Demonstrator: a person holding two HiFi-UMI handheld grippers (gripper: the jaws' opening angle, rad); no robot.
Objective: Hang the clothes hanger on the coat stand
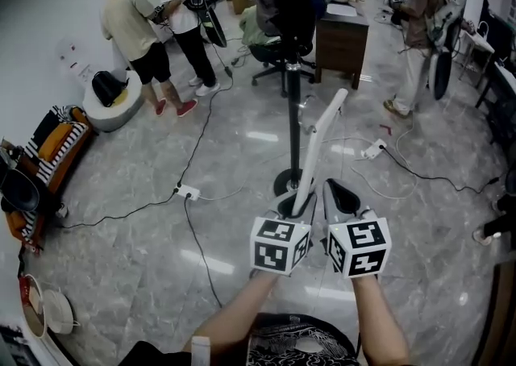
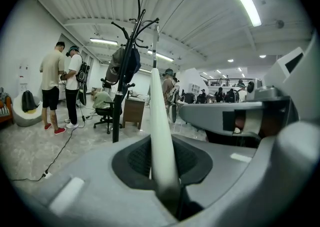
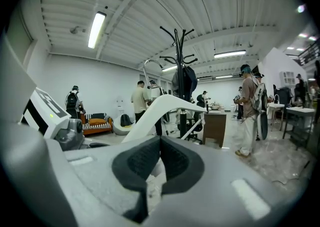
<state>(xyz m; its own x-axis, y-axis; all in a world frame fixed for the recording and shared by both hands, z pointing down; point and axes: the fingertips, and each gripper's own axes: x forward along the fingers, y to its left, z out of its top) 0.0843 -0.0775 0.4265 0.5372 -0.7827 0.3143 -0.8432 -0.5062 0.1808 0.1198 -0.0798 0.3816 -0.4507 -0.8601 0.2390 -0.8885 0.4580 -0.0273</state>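
The floor [image 1: 145, 187] is glossy grey marble-look tile, veined and streaked with reflected light. On it rises the coat stand [image 1: 293, 106], a slim black pole on a round base, with curved prongs at the top and dark bags slung from them. In front of the base the hanger [image 1: 321, 143], smooth, white and gently bowed, slants up beside the pole, well below the prongs. The left gripper [image 1: 292, 205], matte grey with ribbed black pads, is clamped on the hanger's lower end. The right gripper [image 1: 340, 193], just beside it, has its jaws drawn together at the tips, with nothing between them.
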